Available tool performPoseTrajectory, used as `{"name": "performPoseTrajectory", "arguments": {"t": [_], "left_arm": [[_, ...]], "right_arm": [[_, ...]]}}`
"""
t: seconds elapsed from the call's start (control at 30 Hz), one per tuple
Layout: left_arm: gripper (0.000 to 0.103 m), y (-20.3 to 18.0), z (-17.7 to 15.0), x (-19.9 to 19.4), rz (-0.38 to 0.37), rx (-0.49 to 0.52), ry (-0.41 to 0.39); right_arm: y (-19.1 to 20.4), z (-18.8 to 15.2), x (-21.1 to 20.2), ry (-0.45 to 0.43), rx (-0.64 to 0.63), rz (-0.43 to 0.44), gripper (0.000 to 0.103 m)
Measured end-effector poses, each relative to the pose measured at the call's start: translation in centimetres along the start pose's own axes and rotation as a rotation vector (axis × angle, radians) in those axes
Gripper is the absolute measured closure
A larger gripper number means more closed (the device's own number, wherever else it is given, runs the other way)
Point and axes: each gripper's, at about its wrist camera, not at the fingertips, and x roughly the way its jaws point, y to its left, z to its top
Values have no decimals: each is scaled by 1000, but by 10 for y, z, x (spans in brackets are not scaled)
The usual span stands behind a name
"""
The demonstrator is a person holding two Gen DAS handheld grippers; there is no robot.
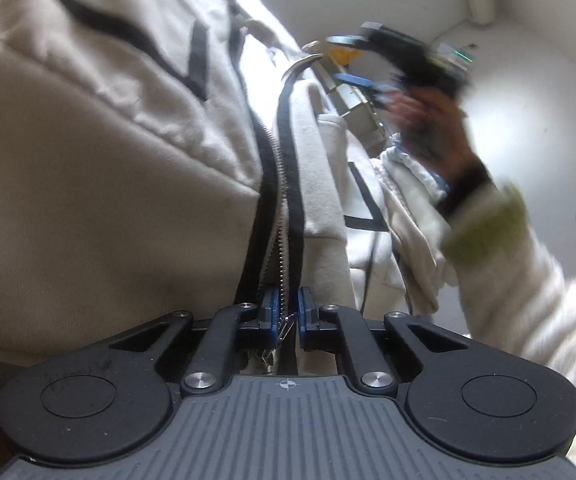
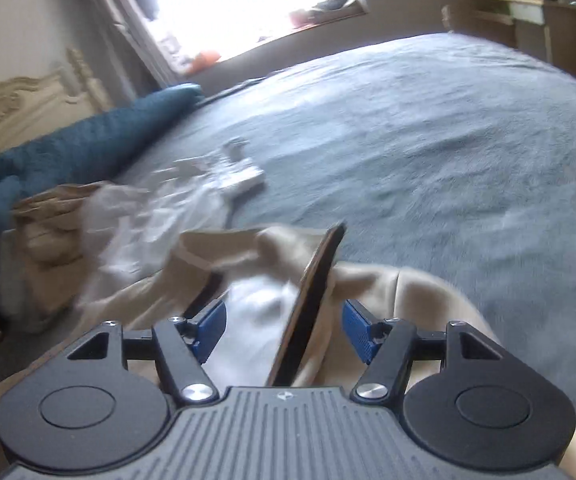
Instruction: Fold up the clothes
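Mostly soft beige fleece jacket

- Bed cover: grey-blue, plush, filling the field ahead and to the right of the tongs in the right wrist view.
- Teal quilt: bunched along the far left edge of the bed cover, left of the tongs.
- Headboard: cream, carved, behind the quilt at far left.
- Window: straight ahead beyond the bed, overexposed; blurred items on its sill.
- Curtain: hanging at the window's left side.
- Desk: pale wood, upper right, against the wall.
- White wall: right of the tongs in the left wrist view, brightly lit.
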Motion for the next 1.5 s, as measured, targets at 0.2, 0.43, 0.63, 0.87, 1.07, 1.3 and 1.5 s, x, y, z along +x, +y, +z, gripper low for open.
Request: {"name": "performPoseTrajectory", "arguments": {"t": [0.2,0.43,0.63,0.87,1.07,1.3,1.5], "left_arm": [[98,-3,-5,1,-66,52,-19],[98,4,-4,-7,-135,28,-30],[98,5,-10,-18,-137,19,-54],[98,4,-15,-22,-145,17,-58],[98,5,-18,-25,-136,2,-50],[74,9,-17,-28,-147,-67,-36],[65,11,-17,-26,-157,-155,-12]], "right_arm": [[-16,15,43,25,75,-55,94],[-3,27,0,-53,103,201,96],[56,28,29,-20,40,264,96],[89,13,93,30,-19,207,96],[80,-5,150,135,-23,168,89],[39,17,45,101,67,301,60],[-30,-5,-140,12,72,431,60]]}}
